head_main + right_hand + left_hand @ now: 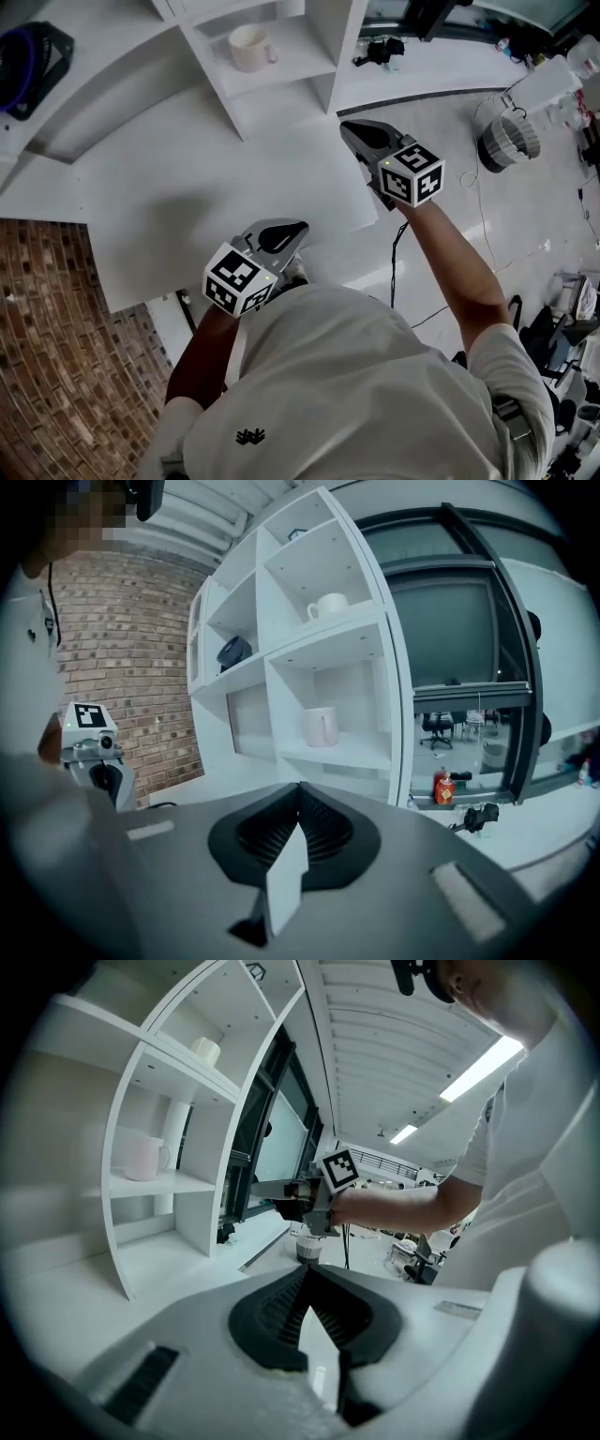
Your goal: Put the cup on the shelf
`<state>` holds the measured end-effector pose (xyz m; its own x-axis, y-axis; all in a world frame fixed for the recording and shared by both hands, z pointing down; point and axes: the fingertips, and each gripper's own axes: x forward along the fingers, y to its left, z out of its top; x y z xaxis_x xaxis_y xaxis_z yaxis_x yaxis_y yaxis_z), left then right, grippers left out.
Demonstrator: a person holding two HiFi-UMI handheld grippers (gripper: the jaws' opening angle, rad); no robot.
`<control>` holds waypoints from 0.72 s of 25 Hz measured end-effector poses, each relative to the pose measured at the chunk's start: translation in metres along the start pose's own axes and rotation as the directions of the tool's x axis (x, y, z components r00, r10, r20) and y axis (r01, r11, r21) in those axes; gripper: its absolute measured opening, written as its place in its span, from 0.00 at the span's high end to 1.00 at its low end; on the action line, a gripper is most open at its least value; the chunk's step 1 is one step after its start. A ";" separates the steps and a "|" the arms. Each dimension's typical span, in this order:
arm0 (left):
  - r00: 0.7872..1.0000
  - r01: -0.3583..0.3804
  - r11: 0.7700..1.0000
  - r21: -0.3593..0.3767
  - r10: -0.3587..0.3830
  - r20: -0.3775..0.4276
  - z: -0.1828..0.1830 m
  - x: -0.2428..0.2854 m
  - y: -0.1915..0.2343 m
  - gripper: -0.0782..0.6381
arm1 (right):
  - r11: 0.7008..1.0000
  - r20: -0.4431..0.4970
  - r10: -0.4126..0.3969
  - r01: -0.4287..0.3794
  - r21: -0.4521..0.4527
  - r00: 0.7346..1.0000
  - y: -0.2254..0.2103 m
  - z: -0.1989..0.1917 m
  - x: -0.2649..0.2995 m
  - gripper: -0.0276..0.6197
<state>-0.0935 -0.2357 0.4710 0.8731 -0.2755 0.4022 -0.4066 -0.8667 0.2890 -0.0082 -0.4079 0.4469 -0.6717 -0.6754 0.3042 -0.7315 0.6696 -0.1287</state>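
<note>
A pale cup (250, 47) stands upright in a compartment of the white shelf (281, 80), with nothing touching it. It also shows in the left gripper view as the cup (142, 1159) and in the right gripper view as the cup (320, 727). A second white cup (328, 605) sits one compartment higher. My right gripper (350, 127) hovers in front of the shelf's right end, its jaws together and empty. My left gripper (300, 229) is low and close to my body, away from the shelf, also shut with nothing held.
A dark round object (33, 56) lies in a shelf compartment at the left. Black gear (380, 49) and a red bottle (443, 787) sit on the window ledge. A white ribbed cylinder (511, 139) with cables stands at the right. Brick wall (47, 309) is at the lower left.
</note>
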 end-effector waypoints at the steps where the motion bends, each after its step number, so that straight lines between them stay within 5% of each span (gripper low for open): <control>1: 1.000 -0.009 1.000 0.001 0.009 0.003 0.001 0.003 -0.007 0.88 | 1.000 0.000 0.009 -0.009 0.002 1.000 0.004 -0.003 -0.011 0.95; 18: 0.983 -0.181 0.983 -0.038 0.182 0.025 -0.014 0.009 -0.088 0.88 | 0.987 -0.021 0.127 -0.125 0.097 0.992 0.082 -0.098 -0.164 0.94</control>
<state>-0.0538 -0.1564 0.4612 0.7910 -0.4389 0.4263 -0.5678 -0.7862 0.2440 0.0533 -0.2121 0.4791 -0.7568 -0.5782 0.3048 -0.6499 0.7155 -0.2564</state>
